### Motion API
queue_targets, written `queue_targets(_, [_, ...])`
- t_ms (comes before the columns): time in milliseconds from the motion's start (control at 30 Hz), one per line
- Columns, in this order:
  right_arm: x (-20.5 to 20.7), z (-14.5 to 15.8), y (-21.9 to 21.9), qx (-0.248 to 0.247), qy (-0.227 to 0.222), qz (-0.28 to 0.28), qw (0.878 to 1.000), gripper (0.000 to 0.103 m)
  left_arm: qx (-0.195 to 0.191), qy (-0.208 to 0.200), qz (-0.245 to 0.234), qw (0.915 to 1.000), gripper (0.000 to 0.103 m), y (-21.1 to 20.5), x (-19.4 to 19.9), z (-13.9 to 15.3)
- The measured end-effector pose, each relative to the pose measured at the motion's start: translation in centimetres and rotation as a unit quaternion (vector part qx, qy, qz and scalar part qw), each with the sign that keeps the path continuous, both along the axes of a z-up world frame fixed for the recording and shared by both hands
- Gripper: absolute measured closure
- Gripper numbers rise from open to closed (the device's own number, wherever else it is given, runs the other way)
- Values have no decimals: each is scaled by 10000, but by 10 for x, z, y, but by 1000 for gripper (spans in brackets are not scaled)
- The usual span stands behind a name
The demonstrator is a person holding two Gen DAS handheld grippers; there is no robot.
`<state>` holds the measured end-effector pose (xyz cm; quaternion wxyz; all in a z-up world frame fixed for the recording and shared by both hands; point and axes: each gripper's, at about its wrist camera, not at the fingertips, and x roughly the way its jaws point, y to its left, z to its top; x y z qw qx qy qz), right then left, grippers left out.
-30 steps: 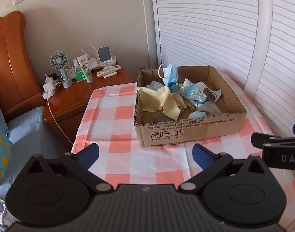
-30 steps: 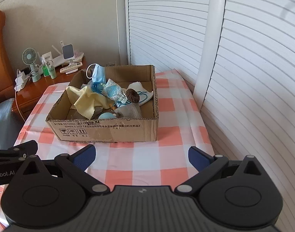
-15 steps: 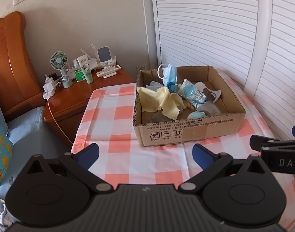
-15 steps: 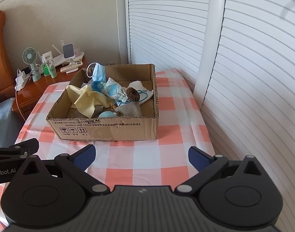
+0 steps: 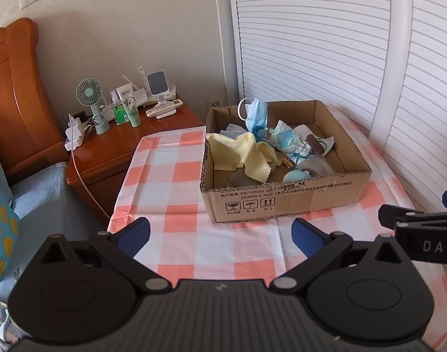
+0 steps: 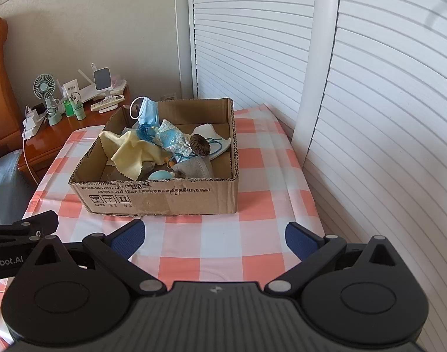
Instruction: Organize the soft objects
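Both views barely shifted; left gripper [image 5: 220, 234] and right gripper [image 6: 214, 236], spread empty, should approach the cardboard box [image 6: 164, 198] at 12 o'clock slowly.

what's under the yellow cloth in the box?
The yellow cloth drapes over a grey fabric piece, partly visible near the cardboard box front wall. Anything else beneath is covered.

A: You have a matt corrugated cardboard box [image 6: 164, 198] of soft cloth, such as the yellow cloth [image 6: 135, 151].

B: And your nightstand [image 5: 112, 149]?

A: Glossy varnished wood. Your left hand-held gripper [image 5: 220, 234] is matt black plastic.
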<state>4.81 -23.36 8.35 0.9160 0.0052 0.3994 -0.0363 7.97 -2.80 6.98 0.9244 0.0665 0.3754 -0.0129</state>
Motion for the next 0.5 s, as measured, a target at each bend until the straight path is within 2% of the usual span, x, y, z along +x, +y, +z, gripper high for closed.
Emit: queue_targets(500, [0, 1, 1, -3, 11, 23, 10000, 0, -5, 36, 17, 10000, 1, 1, 0, -1])
